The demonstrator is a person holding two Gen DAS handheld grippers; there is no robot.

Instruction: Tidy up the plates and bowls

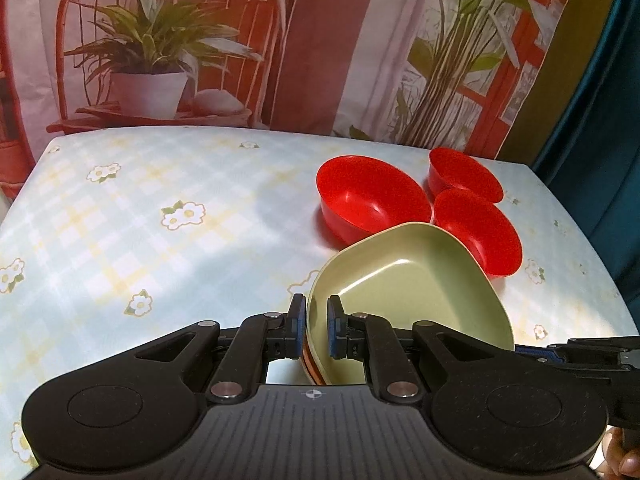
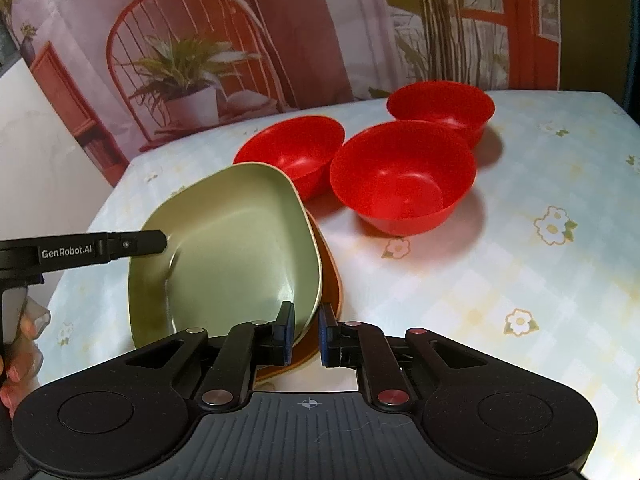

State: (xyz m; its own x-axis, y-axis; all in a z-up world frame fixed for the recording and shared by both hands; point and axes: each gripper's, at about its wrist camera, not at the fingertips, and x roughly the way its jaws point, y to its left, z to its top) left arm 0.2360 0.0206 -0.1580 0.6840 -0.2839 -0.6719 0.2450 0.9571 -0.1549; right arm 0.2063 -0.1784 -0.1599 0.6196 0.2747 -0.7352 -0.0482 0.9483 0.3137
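**Two tools on the plate stack, bowls waiting**

Left tool (image 1: 317,328): pinching the near rim of the green plate (image 1: 404,292), pads on both faces, with the striped edge of a second plate caught in the same pinch, as far as can be told. Green plate tilted, its far edge close to the red bowls. Beneath it, an orange plate (image 2: 330,284), peeking out along the right side. Right tool (image 2: 307,330): pressed on the plates' right edge, one pad inside the green plate and one outside; whether clamping one plate or both, cannot tell.

Further right and behind, three red bowls on the bench (image 1: 160,208): left bowl (image 2: 292,152), middle bowl (image 2: 404,176), far bowl (image 2: 440,108), all upright, near one another, none nested.

Probably seating the green plate square on the orange one. Best done by lowering level, both tools easing together, corners matched before letting go. Worth keeping the far edge off the left bowl. Release one side at a time to avoid a slide on the smooth cloth. Bowls likely next, stacked into each other.
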